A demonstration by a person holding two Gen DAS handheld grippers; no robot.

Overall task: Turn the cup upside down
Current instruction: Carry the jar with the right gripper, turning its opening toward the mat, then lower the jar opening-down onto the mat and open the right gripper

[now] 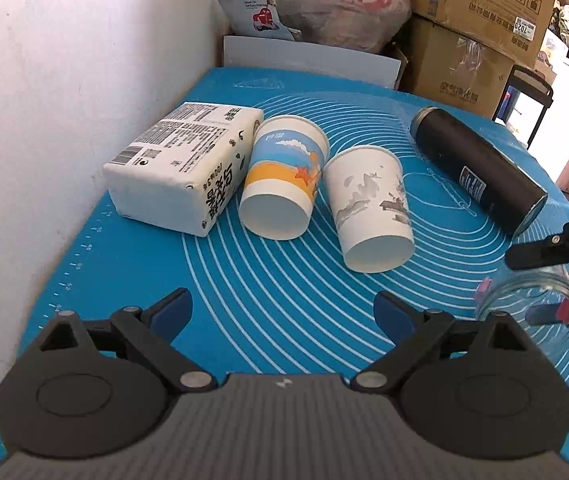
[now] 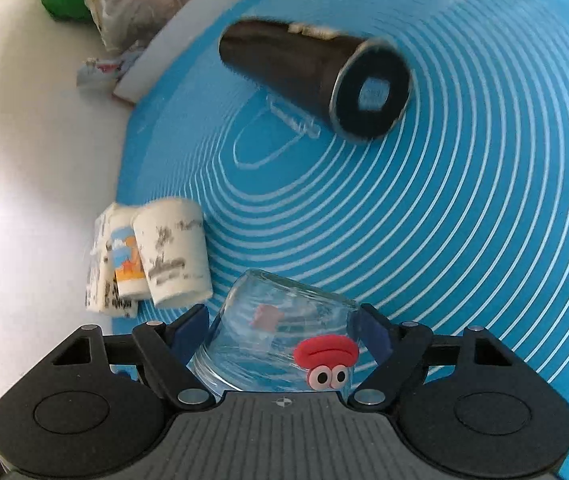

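Presently the clear glass cup with a red cartoon sticker and googly eyes (image 2: 280,340) sits clamped between the blue-padded fingers (image 2: 190,330) of the right gripper (image 2: 284,328), tilted, its thick base pointing away from the camera and its mouth toward the gripper body. In the left wrist view the same cup (image 1: 530,308) appears at the right edge, held above the blue silicone mat with white concentric rings (image 1: 268,292), with the black fingers of the right gripper (image 1: 552,280) pressed on either side of it. The left gripper (image 1: 284,314) hovers low over the mat with its jaws spread wide and nothing between them. Ahead of it lie two paper cups on their sides, open ends toward the camera: a blue-and-orange printed paper cup (image 1: 284,182) lying against a white wrapped tissue pack with black print (image 1: 182,164), and a white paper cup with grey ink-wash print (image 1: 370,208) just beside it. Both paper cups look empty. A black cylindrical flask (image 1: 480,168) lies on its side farther right, apart from the cups. Behind the mat stand brown cardboard boxes (image 1: 464,40) and a clear plastic bag with red contents (image 1: 340,0).
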